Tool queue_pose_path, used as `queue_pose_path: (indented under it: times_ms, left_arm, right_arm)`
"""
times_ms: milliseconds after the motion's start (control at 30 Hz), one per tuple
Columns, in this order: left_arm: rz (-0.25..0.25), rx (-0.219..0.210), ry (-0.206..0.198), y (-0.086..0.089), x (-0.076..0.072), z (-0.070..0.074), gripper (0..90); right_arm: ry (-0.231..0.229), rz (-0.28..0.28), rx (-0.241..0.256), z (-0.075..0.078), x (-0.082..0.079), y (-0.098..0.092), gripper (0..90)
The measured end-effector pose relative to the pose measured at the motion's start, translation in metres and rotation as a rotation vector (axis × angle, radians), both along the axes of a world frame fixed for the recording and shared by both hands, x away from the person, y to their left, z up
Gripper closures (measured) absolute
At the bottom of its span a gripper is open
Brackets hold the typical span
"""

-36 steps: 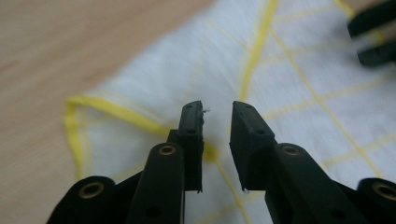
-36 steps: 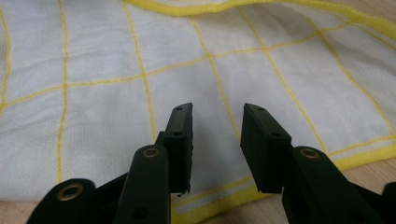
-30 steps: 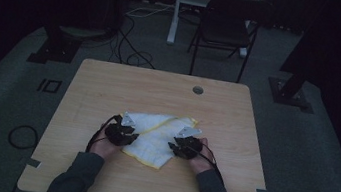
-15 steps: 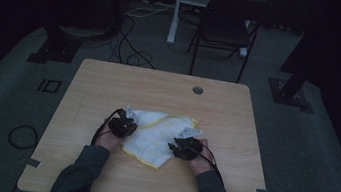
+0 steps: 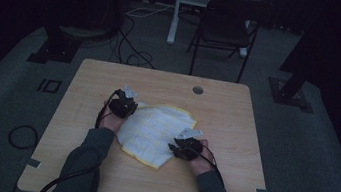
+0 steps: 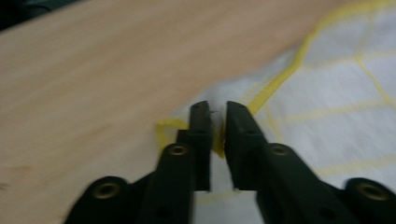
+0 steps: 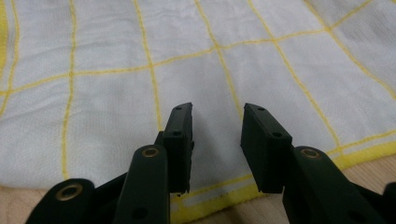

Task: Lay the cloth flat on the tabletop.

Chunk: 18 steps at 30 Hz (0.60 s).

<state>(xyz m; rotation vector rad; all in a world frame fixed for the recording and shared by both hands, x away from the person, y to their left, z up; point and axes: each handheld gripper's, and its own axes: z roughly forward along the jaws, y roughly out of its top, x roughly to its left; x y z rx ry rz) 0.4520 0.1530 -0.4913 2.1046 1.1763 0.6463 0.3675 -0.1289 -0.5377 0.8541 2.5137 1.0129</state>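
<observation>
- The left gripper (image 6: 215, 122) has its jaws nearly closed, pinching the yellow-hemmed corner of the cloth (image 6: 327, 93).
- The right gripper (image 7: 215, 122) stands with jaws parted and empty, just above the cloth's near hem.
- The cloth spreads between the two on the table (image 5: 237, 110).
- Risk: the thin pinch could slip if pulled sideways, bunching the cloth.
- Both forearms reach forward, hands low, the left one farther ahead.

Room dim, lighting low. Light wooden table (image 5: 236, 115) stands on grey carpeted floor (image 5: 320, 162); round grommet hole (image 5: 198, 90) near its far edge. Black folding chair (image 5: 227, 28) beyond the table. Loose cables (image 5: 130, 45) on floor. Black stand bases (image 5: 290, 90) either side.
</observation>
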Motion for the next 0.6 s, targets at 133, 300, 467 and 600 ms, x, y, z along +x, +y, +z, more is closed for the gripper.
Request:
queue_pose_path:
  times_ms: [133,300,467,600]
  left_arm:
    - [0.062,-0.041,-0.026,0.010,0.006,0.005,68.9]
    - [0.053,-0.026,-0.015,0.017,0.002,0.004,67.9]
    - [0.047,-0.028,-0.005,0.022,-0.006,0.000,67.4]
    - [0.031,-0.029,0.000,0.025,-0.018,-0.002,67.3]
  right_arm:
    - [-0.008,0.005,-0.005,0.000,-0.001,0.000,63.9]
    - [-0.014,0.008,-0.011,0.001,-0.002,0.000,63.5]
    - [-0.017,0.018,-0.004,0.003,-0.007,0.001,62.9]
    - [-0.029,0.046,0.023,0.009,-0.020,0.007,61.3]
